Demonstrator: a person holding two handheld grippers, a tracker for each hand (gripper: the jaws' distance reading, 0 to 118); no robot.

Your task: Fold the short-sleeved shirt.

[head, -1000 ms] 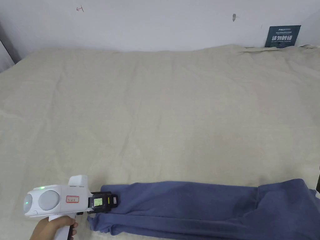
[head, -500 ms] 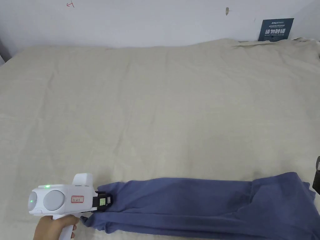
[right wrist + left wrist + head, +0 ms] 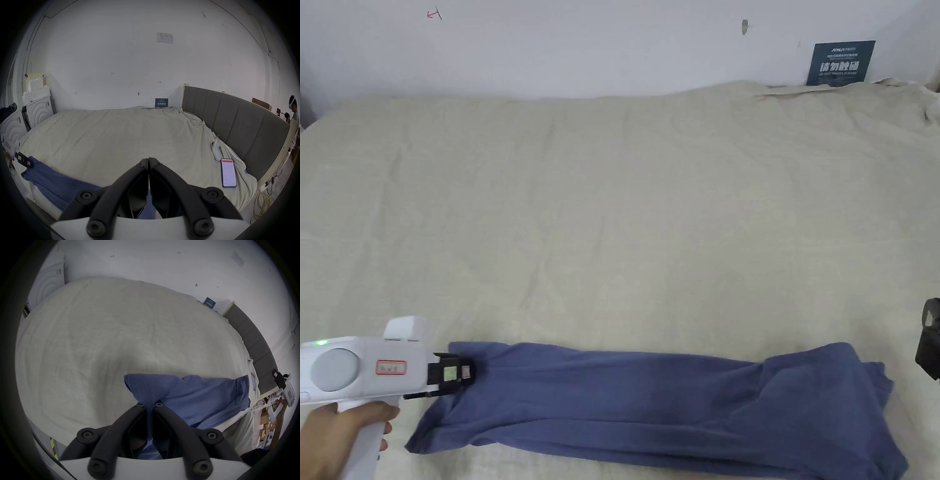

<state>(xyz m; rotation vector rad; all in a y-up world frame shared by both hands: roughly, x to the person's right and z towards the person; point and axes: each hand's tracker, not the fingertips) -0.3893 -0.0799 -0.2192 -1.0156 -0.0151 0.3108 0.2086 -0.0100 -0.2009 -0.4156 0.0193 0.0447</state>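
One blue shirt (image 3: 675, 406) lies along the bed (image 3: 625, 206); two grippers: left gripper (image 3: 149, 405) clamps its end, right gripper (image 3: 148, 160) closed, empty

The shirt (image 3: 650, 406) lies along the bed's (image 3: 625, 206) near edge; phone (image 3: 228, 173) right of it, by the headboard (image 3: 235, 120).

Beige-sheeted bed (image 3: 625, 206), white wall (image 3: 600, 44), grey padded headboard (image 3: 235, 116).
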